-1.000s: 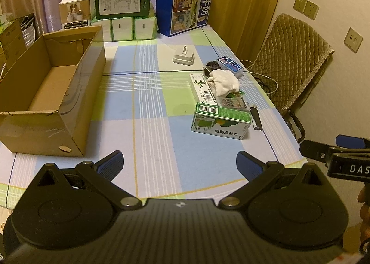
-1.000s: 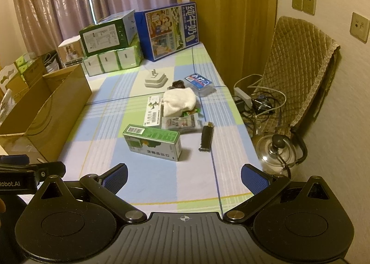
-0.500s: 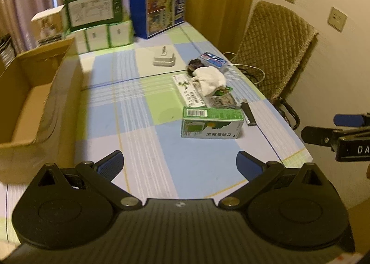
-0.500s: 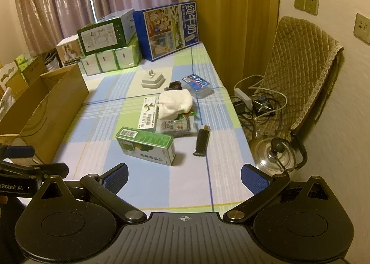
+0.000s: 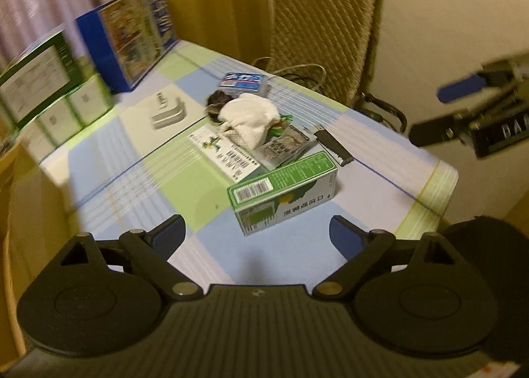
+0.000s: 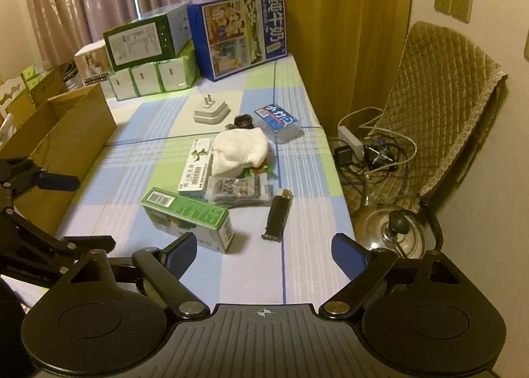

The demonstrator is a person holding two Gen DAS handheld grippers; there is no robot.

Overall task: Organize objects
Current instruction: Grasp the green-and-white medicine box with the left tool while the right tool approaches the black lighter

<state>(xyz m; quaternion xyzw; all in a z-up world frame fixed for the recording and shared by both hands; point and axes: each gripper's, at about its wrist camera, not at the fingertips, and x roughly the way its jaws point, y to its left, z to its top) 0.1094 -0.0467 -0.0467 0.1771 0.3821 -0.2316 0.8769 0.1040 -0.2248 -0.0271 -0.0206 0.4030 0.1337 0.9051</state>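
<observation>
Left wrist view, a bit blurry: the left tongs (image 5: 258, 232) are spread wide and holding nothing, hanging just near of the green carton (image 5: 284, 191) lying flat on the table (image 5: 380, 189); looks like the approach step of a first pick, probably that carton. Right wrist view: the right tongs (image 6: 264, 249) are spread and bare too, carton (image 6: 188, 216) at near left, black lighter (image 6: 277, 216) just right of it; cardboard box (image 6: 76, 136) waits far left, so next comes lowering over the carton and clamping.
</observation>
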